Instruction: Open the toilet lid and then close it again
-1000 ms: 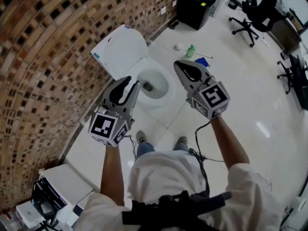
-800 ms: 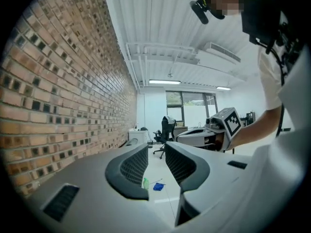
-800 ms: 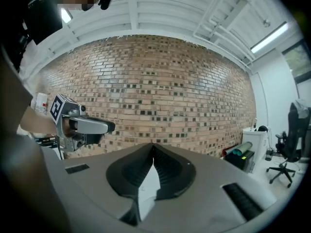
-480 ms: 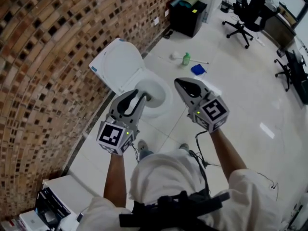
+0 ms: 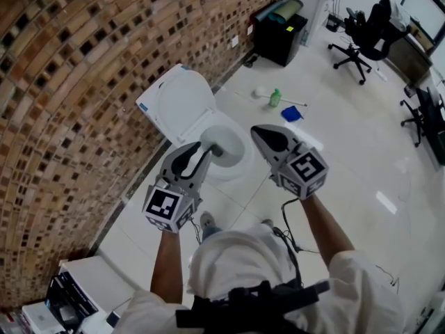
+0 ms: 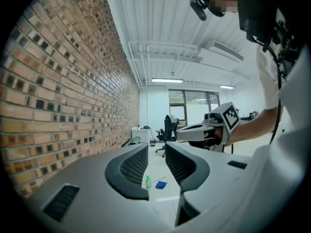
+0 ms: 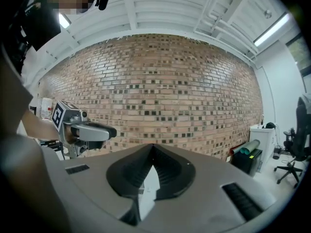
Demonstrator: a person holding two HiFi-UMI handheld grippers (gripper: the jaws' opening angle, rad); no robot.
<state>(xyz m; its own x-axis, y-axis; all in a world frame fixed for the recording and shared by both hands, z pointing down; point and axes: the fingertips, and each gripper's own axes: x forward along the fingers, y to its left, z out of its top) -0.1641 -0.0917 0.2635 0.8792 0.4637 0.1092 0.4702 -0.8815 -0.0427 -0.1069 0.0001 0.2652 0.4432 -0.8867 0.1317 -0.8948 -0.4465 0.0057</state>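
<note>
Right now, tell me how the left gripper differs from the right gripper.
Jaws: the left gripper has its jaws apart, while the right gripper has them shut together.
Aim: the left gripper looks along the brick wall toward the green bottle, while the right gripper faces that wall squarely.
Shared: both are empty, and neither touches the raised toilet lid.

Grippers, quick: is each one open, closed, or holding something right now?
Left gripper: open, nothing between its fingers.
Right gripper: closed, holding nothing.
</note>
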